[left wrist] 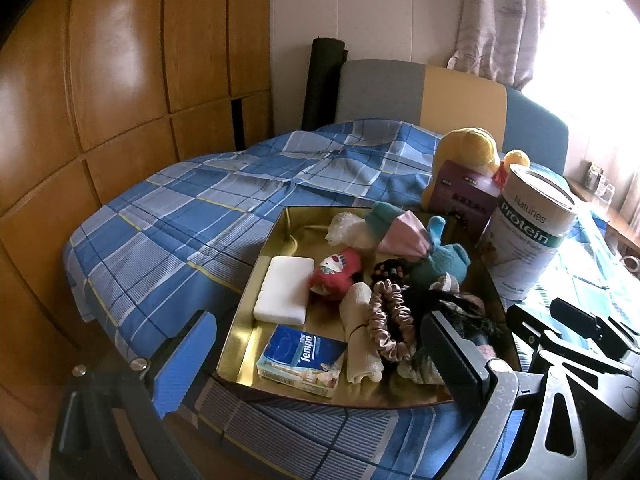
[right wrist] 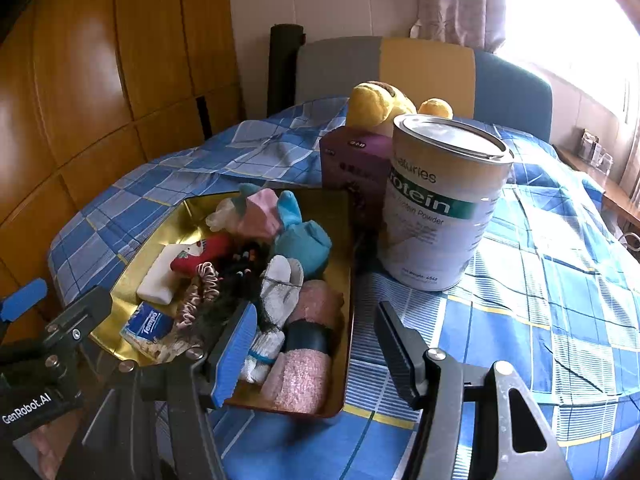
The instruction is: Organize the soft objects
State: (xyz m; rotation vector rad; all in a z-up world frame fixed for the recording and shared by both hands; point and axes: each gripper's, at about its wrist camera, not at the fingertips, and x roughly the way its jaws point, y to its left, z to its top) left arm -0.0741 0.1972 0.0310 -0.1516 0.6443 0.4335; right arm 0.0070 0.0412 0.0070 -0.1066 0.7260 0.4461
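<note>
Hovering over the bed (left wrist: 180, 216), we hold both claws apart and empty, angled down at the gold tray (left wrist: 280, 232) that gathers the soft things. Our left claw (left wrist: 320, 356) frames the tray's near edge, its blue pad at eight o'clock of the tray and its dark pad at five o'clock, with nothing between them. Our right claw (right wrist: 316, 352) stands open too, straddling the tray's near right corner: the blue pad sits over the tray, the dark one over the checked sheet.

Inside the tray, flat items keep to the nine o'clock side: a white sponge block (left wrist: 285, 290) and, at seven o'clock, a Tempo tissue pack (left wrist: 300, 356). Bulkier pieces pile toward three o'clock: a red plush (left wrist: 336, 274), a teal plush (left wrist: 440, 256), a pink scrunchie (left wrist: 386, 320) and, nearest our right claw, rolled pink fuzzy socks (right wrist: 300, 376). We judge that the tray keeps them from rolling off the sloping bedding.

Outside it, at one o'clock, stand a protein powder tin (right wrist: 440, 204) and a purple box (right wrist: 352, 168), hard goods kept apart, with a yellow plush toy (right wrist: 380, 104) behind them, seemingly not yet sorted.
</note>
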